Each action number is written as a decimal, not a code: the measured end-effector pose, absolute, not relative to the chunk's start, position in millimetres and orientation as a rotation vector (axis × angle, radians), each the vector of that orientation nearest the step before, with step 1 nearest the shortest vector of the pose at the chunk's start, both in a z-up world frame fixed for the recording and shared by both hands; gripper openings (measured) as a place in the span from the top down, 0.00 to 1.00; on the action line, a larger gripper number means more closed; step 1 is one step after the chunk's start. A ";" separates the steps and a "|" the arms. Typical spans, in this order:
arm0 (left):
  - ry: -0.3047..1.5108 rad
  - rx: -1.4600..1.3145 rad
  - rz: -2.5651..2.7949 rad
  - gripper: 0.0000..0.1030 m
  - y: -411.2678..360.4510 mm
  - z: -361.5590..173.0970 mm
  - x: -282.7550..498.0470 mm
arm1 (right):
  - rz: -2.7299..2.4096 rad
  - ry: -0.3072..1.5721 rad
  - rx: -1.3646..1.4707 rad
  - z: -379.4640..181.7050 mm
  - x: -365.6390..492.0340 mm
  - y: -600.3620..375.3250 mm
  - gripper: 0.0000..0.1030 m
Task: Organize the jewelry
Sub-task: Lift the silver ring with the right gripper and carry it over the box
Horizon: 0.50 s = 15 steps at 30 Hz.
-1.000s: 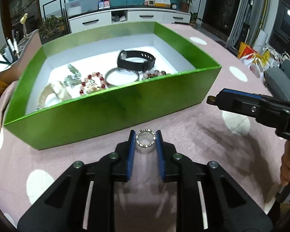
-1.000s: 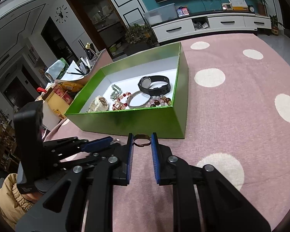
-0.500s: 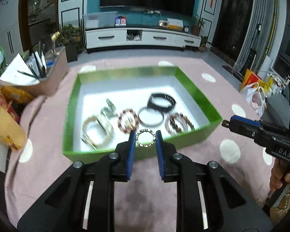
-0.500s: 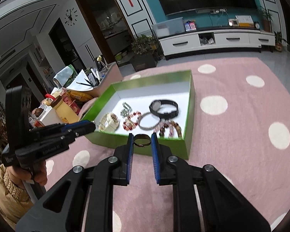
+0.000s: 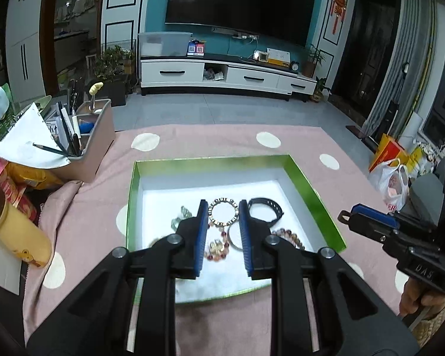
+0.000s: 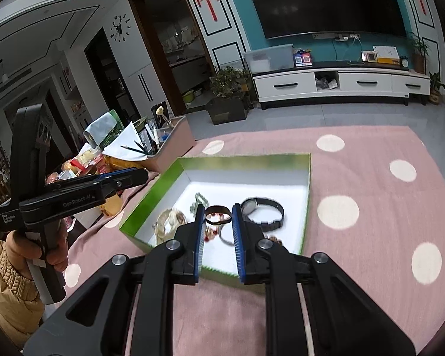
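My left gripper [image 5: 223, 212] is shut on a gold-and-black patterned bangle [image 5: 222, 214] and holds it above the green box [image 5: 308, 184]. My right gripper [image 6: 218, 216] is shut on a thin dark brown bangle [image 6: 218, 218], also above the green box [image 6: 305, 216]. The box's white floor holds a black watch [image 5: 265, 209], a silver bangle [image 5: 233, 237], bead bracelets [image 5: 216, 249] and a greenish piece [image 5: 181, 216]. The right gripper shows in the left wrist view [image 5: 345, 216], and the left gripper in the right wrist view [image 6: 142, 175].
The box sits on a pink cloth with white dots [image 5: 267, 139]. A grey organizer with pens and papers [image 5: 86, 148] stands at the back left, with a yellow bottle [image 5: 14, 234] and snack packs by the left edge.
Both grippers have risen from table level in front of the box to well above it, each still holding its bangle. The box now appears from above.
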<state>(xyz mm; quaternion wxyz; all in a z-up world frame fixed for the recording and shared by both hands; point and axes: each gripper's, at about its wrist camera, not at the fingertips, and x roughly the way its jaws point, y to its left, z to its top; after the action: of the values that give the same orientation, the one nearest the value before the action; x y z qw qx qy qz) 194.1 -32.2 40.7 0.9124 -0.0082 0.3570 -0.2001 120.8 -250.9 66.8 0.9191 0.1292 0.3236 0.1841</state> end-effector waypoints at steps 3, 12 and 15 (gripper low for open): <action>0.761 -0.044 -0.416 0.80 -32.8 40.0 209.9 | 0.379 0.668 0.266 68.5 133.4 -248.7 0.82; 0.827 -0.059 -0.406 0.80 -42.6 19.7 241.1 | 0.367 0.704 0.236 60.6 161.5 -240.8 0.82; 0.843 -0.056 -0.394 0.80 -43.6 12.1 249.0 | 0.358 0.721 0.221 55.0 169.0 -238.4 0.82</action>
<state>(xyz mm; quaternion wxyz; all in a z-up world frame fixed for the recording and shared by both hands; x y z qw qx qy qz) 249.0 -43.6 12.1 0.8934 -0.0269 0.4062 -0.1901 169.0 -238.4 54.9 0.9141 0.1073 0.3502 0.1738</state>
